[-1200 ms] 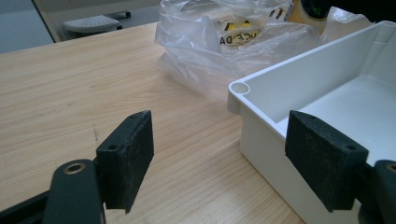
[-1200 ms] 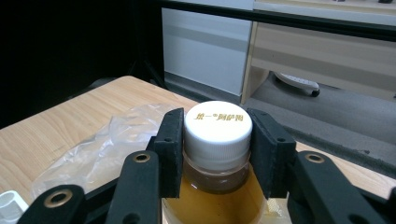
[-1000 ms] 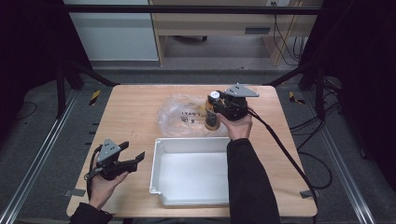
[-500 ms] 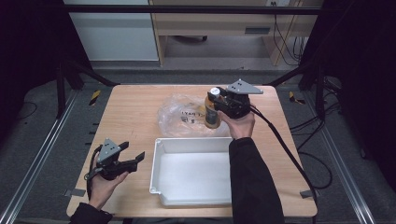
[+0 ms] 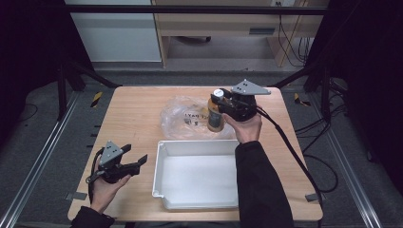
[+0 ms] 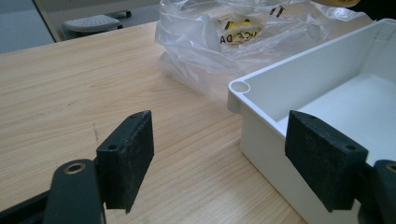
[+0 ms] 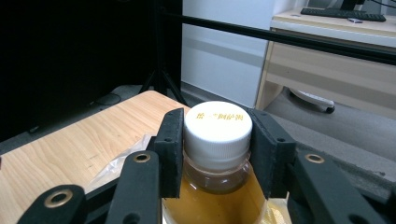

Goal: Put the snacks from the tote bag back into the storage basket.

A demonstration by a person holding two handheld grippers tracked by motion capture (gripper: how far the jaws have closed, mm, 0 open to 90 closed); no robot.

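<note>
by the bag [image 5: 183, 116], right gripper [image 7: 218, 149] clamps bottle [image 7: 218, 140] (capped)

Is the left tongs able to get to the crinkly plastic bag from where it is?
Probably yes. The left tongs are open, and bare wooden table lies between them and the clear crinkly plastic bag; the white plastic tray sits off to one side.

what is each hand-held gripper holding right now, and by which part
The right hand-held gripper grips the bottle by its neck, just under the white cap. The left hand-held gripper is open, holding nothing.
</note>
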